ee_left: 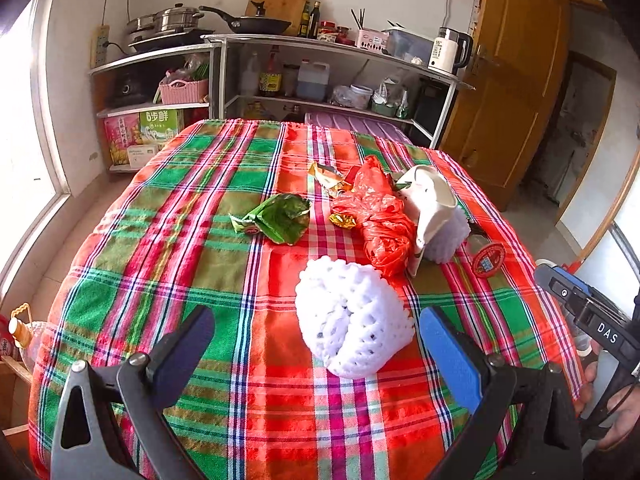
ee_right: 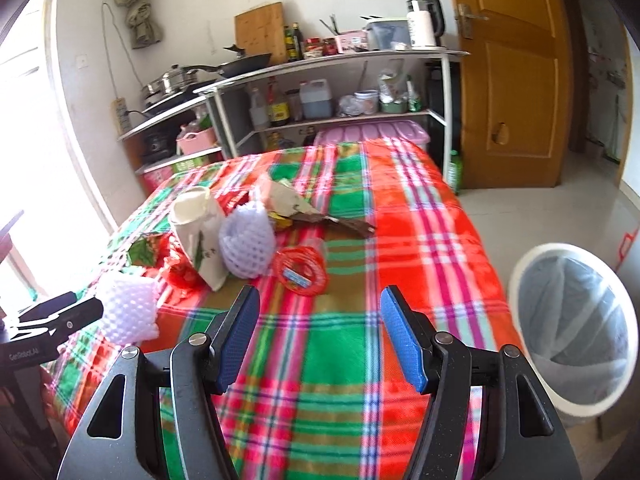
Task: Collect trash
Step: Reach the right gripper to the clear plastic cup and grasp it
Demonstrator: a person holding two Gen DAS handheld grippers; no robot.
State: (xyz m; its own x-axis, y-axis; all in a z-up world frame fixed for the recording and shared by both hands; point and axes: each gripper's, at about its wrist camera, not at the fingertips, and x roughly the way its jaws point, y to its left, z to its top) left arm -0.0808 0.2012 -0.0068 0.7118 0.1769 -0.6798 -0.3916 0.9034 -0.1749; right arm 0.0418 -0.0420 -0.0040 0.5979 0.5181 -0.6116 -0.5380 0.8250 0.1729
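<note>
White foam netting (ee_left: 352, 320) lies near on the plaid desk (ee_left: 224, 264), between the left claw (ee_left: 316, 340)'s wide-spread fingers. Best to lower squarely and close gently mid-body. Right claw (ee_right: 320, 336) is wide, empty; lined bin (ee_right: 576, 328) stands right.

Left gripper (ee_left: 316, 344) — yours, jaws spread wide, nothing between the pads; one finger (ee_left: 182, 356) enters at 7 o'clock of its wrist view, the other, blue-padded, at 5 o'clock. In the right wrist view it shows at 9 o'clock, seen side-on.

Right gripper (ee_right: 320, 336) — jaws parted and empty, blue pads (ee_right: 236, 344) facing each other. In the left wrist view it sits at 4 o'clock, your hand (ee_left: 616, 412) wrapped around its handle.
</note>
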